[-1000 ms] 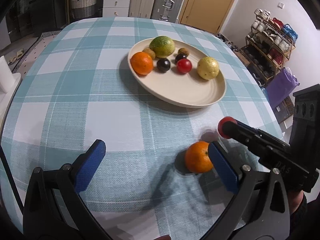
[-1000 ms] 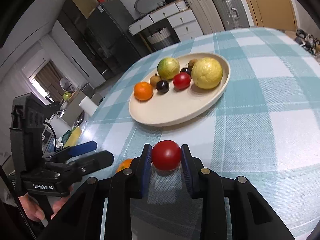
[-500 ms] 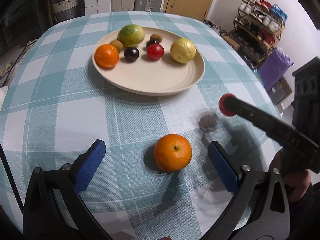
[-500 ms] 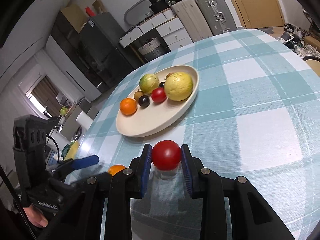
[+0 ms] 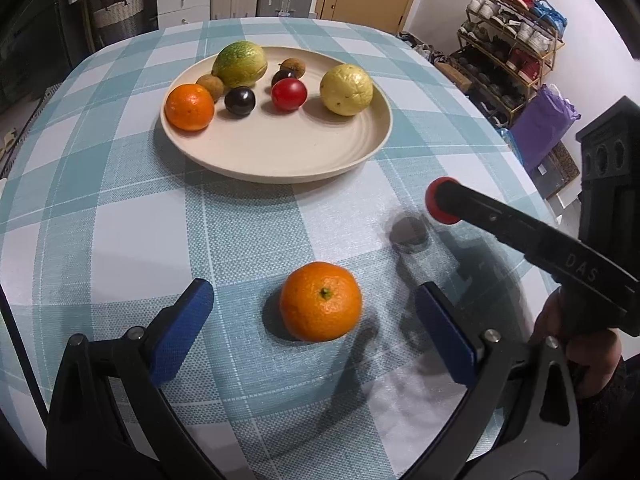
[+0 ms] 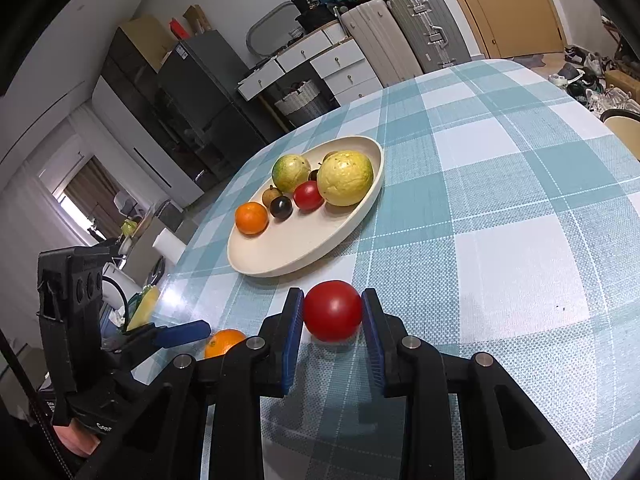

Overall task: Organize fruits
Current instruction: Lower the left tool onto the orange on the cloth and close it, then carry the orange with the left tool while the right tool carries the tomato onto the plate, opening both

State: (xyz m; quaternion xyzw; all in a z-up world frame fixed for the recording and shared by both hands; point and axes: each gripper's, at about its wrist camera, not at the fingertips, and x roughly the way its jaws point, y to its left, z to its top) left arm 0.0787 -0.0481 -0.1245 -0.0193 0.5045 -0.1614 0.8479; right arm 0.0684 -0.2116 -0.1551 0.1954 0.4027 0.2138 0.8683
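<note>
A loose orange [image 5: 321, 301] lies on the checked tablecloth, between the wide-open blue pads of my left gripper [image 5: 316, 334], touching neither. My right gripper [image 6: 332, 330] is shut on a red tomato [image 6: 333, 310] and holds it above the cloth, right of the orange; it shows in the left wrist view [image 5: 442, 201]. A cream plate [image 5: 280, 152] further back holds an orange [image 5: 189, 107], a green-yellow fruit [image 5: 240, 63], a yellow fruit [image 5: 346, 89], a red tomato [image 5: 289, 94], a dark plum [image 5: 239, 100] and small brown fruits.
The round table drops off close on the right, where a shoe rack [image 5: 516, 8] and a purple bag [image 5: 544, 120] stand on the floor. Drawers, suitcases and a door line the far wall. A yellow-green item [image 6: 144, 308] sits left of the table.
My left gripper has swung right so the loose orange now sits centred between its pads. My right gripper has lifted the tomato higher and back from the plate.
</note>
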